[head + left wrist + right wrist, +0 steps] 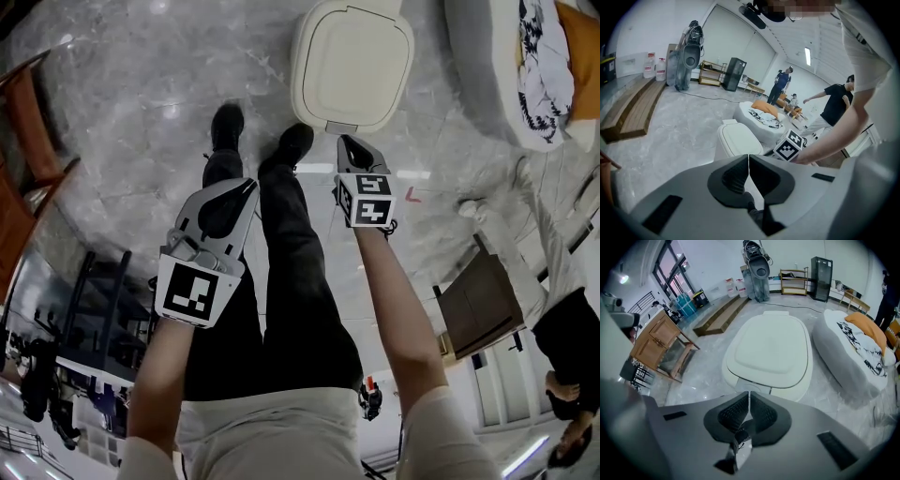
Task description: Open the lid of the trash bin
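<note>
The bin stands on the floor, its lid down. The right hand-held gripper, clenched and empty, is near the front tab. The left hand-held gripper is likewise clenched and empty, farther off. The lid looks like light, stiff, slick plastic, probably best lifted at the front lip.

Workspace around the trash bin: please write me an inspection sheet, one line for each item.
Surface: glossy grey marbled floor.
Job's things: white trash bin, lid shut.
Clutter: white cushion with orange and patterned cloth, beside the bin.
Grippers: left gripper shut, empty, apart from the bin; right gripper shut, empty, tip near the bin's front edge.
Cables: one dark cable on the floor, far off.
Surroundings: wooden cabinet, wooden platform, people standing.
</note>
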`<state>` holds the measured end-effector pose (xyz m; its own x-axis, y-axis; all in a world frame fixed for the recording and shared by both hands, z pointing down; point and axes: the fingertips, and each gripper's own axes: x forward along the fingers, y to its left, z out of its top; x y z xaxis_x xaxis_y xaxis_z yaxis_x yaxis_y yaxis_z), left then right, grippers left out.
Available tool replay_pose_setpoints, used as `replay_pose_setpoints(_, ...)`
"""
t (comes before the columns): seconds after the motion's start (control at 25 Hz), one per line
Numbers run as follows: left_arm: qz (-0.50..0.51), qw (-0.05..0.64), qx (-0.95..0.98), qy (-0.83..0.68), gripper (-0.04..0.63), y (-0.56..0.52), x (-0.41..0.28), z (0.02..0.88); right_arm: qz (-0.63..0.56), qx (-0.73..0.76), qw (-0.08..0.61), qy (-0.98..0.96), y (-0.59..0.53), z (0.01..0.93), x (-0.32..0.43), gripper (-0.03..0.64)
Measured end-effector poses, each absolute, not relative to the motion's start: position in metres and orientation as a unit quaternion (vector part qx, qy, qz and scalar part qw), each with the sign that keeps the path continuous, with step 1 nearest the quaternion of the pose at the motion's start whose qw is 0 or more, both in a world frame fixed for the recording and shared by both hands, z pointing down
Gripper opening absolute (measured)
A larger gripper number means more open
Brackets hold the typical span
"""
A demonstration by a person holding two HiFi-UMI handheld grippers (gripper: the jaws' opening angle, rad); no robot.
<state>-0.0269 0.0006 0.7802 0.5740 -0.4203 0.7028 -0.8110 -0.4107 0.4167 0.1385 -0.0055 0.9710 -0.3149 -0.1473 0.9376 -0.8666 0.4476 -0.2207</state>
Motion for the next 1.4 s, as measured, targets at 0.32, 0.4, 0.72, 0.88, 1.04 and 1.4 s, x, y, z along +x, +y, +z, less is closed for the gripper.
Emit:
replay_pose_setpoints(0.32,0.254,0.391,0.795,-0.387,0.018,0.005,-0.032,0.788,0.376,0.356,0.485,-0.705,-0.006,0.981,0.139,0.034)
replay_pose_setpoints(0.4,0.253,0.391,0.794,-0.392,0.018,0.005,-0.034,0.789,0.374,0.347,0.494,-0.704,-0.006,0.983,0.14,0.032)
replay_pose_setpoints(0.72,0.251,0.382,0.798,-0.392,0.018,0.007,-0.038,0.784,0.369,0.339,0.503,-0.704,-0.006,0.982,0.136,0.031)
replay_pose_setpoints(0.88,0.25,0.378,0.799,-0.394,0.018,0.01,-0.039,0.78,0.381,0.341,0.498,-0.701,-0.008,0.985,0.141,0.032)
replay_pose_setpoints(1.04,0.256,0.363,0.807,-0.39,0.018,0.012,-0.039,0.773,0.381,0.347,0.487,-0.706,-0.016,0.974,0.144,0.032)
replay_pose_setpoints(1.4,0.261,0.339,0.821,-0.377,0.018,0.017,-0.032,0.738,0.36,0.358,0.459,-0.729,-0.027,0.915,0.143,0.032)
